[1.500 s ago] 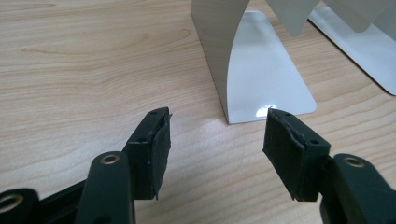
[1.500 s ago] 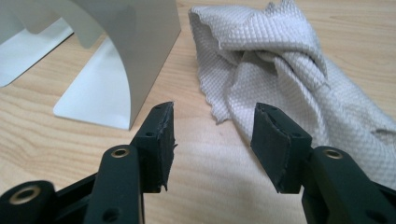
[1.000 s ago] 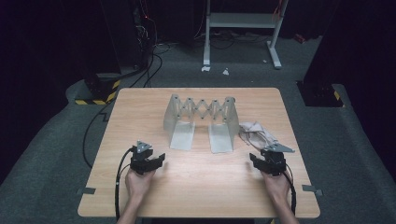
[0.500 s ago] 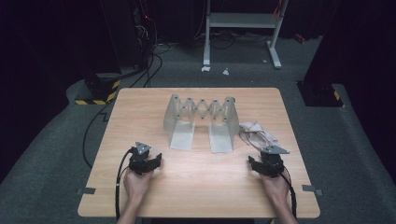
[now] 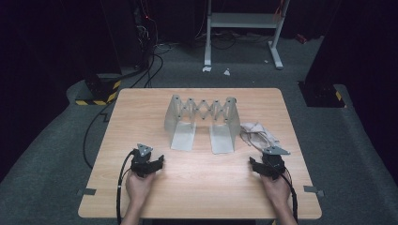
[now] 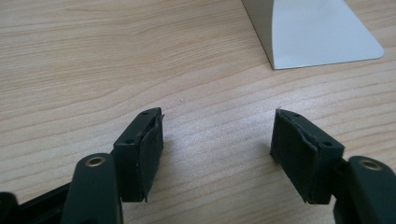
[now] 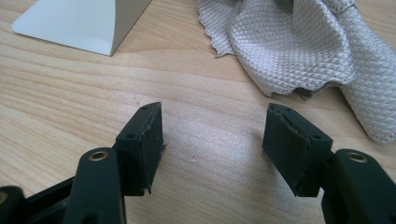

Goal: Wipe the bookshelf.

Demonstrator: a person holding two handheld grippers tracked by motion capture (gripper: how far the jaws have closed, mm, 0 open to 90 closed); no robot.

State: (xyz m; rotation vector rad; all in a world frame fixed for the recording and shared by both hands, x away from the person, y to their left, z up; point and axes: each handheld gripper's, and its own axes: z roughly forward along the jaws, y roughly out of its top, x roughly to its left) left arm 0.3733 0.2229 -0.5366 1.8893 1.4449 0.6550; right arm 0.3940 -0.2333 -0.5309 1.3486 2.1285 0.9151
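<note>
— Wooden table point(image 5: 197, 187) first, pale grain, standing on grey carpet with dark equipment around it. What sits on it?

— Biggest is the grey folding rack point(image 5: 202, 117), a scissor lattice between two end panels, each with a flat foot plate pointing toward the person. It stands at the middle of the far half.

— And the cloth?

— A crumpled beige cloth point(image 5: 257, 133) with a diamond weave lies just beside the rack's right end panel (it looks to touch it in the high view, though I can't be sure).

— Grippers?

— The right gripper point(image 7: 212, 135) is low over bare wood near the cloth, jaws spread wide, nothing between them. The left gripper point(image 6: 217, 140) is well apart from it, near the left foot plate, jaws likewise wide and empty.
</note>
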